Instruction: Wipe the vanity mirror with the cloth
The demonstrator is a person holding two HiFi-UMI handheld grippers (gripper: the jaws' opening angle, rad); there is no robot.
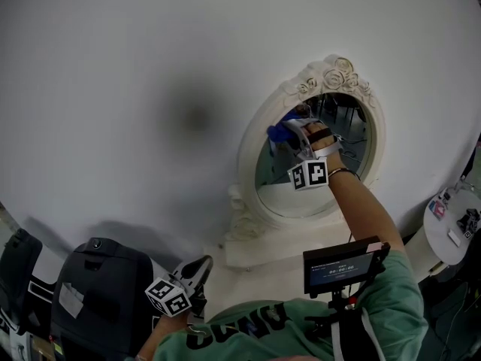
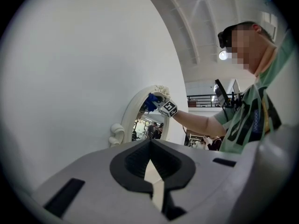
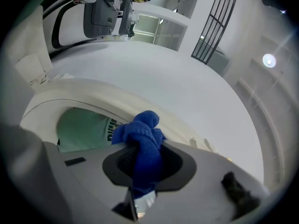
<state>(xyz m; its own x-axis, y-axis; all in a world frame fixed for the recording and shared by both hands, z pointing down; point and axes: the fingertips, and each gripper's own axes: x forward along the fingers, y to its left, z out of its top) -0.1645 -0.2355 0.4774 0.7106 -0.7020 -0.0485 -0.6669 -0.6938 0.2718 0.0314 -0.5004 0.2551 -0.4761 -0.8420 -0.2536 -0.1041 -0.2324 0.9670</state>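
The right tool [image 1: 289, 135] pinches a bunched blue cloth [image 1: 276, 132] at the upper left edge of the vanity mirror [image 1: 301, 198] glass, centre right of the head view. The left tool [image 1: 197, 271], low in that frame, is pressed together on nothing and sits well apart from the mirror. Nothing braces the frame, so a hard push could rock it. A dragging stroke might also tug the wad loose. Only the right gripper view shows the cloth wedged between the jaws. Only the head view shows where on the mirror it sits.
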